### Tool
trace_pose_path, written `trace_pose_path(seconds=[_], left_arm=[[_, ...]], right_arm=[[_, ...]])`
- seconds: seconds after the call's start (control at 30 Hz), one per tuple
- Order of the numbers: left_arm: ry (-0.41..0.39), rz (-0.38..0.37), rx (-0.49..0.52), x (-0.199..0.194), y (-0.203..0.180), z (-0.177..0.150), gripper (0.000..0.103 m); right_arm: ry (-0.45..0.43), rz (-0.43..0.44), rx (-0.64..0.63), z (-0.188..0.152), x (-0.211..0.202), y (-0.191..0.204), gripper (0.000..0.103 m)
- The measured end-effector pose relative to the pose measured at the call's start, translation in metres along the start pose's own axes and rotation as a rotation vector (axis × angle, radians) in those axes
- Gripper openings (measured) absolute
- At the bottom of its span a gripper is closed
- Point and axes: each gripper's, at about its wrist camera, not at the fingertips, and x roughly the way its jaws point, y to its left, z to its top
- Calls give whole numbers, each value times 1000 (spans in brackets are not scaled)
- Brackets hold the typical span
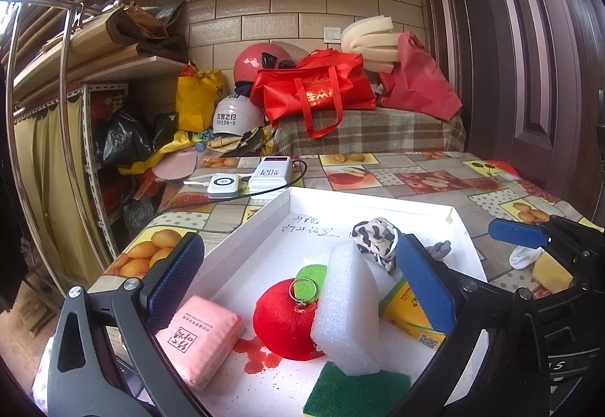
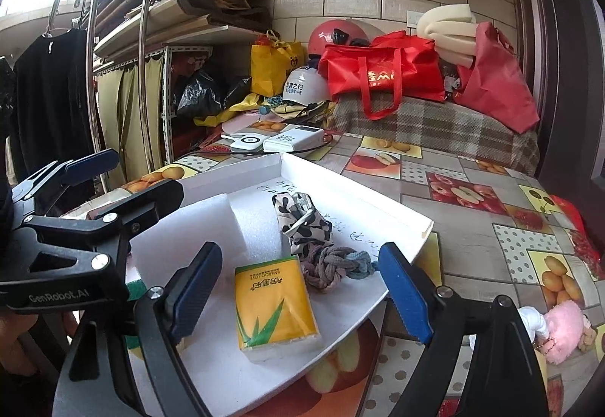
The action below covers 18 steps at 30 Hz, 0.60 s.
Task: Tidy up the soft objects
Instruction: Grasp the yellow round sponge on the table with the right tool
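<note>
A white tray (image 1: 261, 216) on the fruit-print table holds the soft things. My left gripper (image 1: 298, 284) stands open over it. Between its fingers lie a white foam block (image 1: 348, 307), a red plush apple (image 1: 283, 322) and a pink tissue pack (image 1: 200, 337), none of them touched. A green scouring pad (image 1: 355, 394) lies under the foam. My right gripper (image 2: 302, 296) is open with a yellow tissue pack (image 2: 274, 307) flat between its pads, untouched. A braided hair tie (image 2: 332, 265) and a spotted cloth (image 2: 302, 220) lie just beyond.
A pink plush toy (image 2: 563, 326) lies on the table right of the tray (image 2: 378, 201). Two white power banks (image 1: 245, 179) with a cable sit behind it. Bags, helmets and a plaid-covered bench (image 1: 370, 129) crowd the back; a clothes rack (image 2: 90, 76) stands at the left.
</note>
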Motion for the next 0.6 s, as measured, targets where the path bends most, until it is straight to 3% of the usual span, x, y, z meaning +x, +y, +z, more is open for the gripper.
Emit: trace_pose_path(seconds=[0.33, 0.47, 0.6], left_arm=[[-20, -25, 18, -9, -9, -2, 103], [-8, -100, 31, -16, -25, -4, 103], [-3, -216, 111, -30, -67, -8, 103]], right_arm=[[-40, -8, 70, -8, -22, -16, 85], [-47, -43, 66, -17, -43, -31, 85], [-30, -128, 72, -31, -67, -65, 85]])
